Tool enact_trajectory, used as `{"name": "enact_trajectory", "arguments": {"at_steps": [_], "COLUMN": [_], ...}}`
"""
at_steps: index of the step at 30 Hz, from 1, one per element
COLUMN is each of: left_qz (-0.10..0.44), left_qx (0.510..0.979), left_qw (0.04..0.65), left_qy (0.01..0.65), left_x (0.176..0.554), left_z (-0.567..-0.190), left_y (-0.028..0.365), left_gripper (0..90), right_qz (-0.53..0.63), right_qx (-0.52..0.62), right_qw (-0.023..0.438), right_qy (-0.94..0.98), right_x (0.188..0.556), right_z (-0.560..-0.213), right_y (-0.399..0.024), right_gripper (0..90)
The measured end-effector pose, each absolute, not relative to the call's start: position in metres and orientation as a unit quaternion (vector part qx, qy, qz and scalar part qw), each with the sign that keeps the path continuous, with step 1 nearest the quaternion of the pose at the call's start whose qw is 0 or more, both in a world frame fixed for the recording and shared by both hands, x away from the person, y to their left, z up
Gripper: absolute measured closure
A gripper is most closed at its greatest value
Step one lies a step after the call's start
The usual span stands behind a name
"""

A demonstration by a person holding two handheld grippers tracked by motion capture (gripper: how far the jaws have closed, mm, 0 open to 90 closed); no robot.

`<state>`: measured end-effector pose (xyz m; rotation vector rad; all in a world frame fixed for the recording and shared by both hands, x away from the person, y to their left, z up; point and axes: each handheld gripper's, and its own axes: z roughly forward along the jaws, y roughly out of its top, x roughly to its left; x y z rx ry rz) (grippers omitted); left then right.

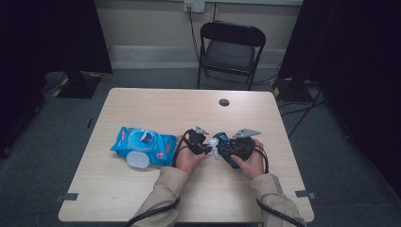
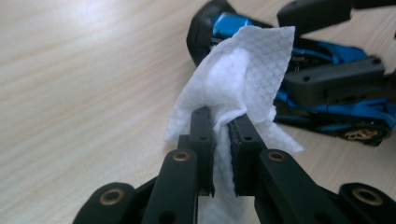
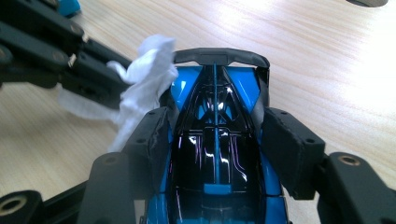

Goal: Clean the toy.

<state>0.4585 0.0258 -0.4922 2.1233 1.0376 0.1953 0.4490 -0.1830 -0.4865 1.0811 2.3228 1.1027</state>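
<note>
A blue and black toy car (image 3: 217, 140) sits between the jaws of my right gripper (image 3: 215, 126), which is shut on its sides; its black rear wing (image 3: 222, 56) points away from the camera. My left gripper (image 2: 220, 123) is shut on a white wet wipe (image 2: 238, 79). The wipe's free end rests against the car (image 2: 327, 88) near the wing. In the high view both grippers meet at the table's middle, left gripper (image 1: 208, 149) beside right gripper (image 1: 227, 147), with the wipe (image 1: 214, 150) and the car (image 1: 226, 144) between them.
A blue pack of wet wipes (image 1: 142, 144) with its white lid open lies on the wooden table (image 1: 156, 106) to the left of my hands. A small dark disc (image 1: 224, 102) sits near the table's far edge. A black folding chair (image 1: 229, 52) stands beyond the table.
</note>
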Motion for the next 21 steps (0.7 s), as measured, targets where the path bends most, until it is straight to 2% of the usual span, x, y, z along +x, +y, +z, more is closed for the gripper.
{"name": "enact_trajectory", "arguments": {"at_steps": [21], "left_qz": [0.039], "left_qx": [0.841], "left_qw": [0.388], "left_qy": [0.374], "left_x": [0.437], "left_z": [-0.493], "left_y": [0.006], "left_gripper": [81.8], "right_qz": [0.386], "right_qx": [0.382], "right_qw": [0.176], "right_qy": [0.821], "right_x": [0.45], "right_z": [-0.486], "right_y": [-0.182], "right_gripper": [42.1]}}
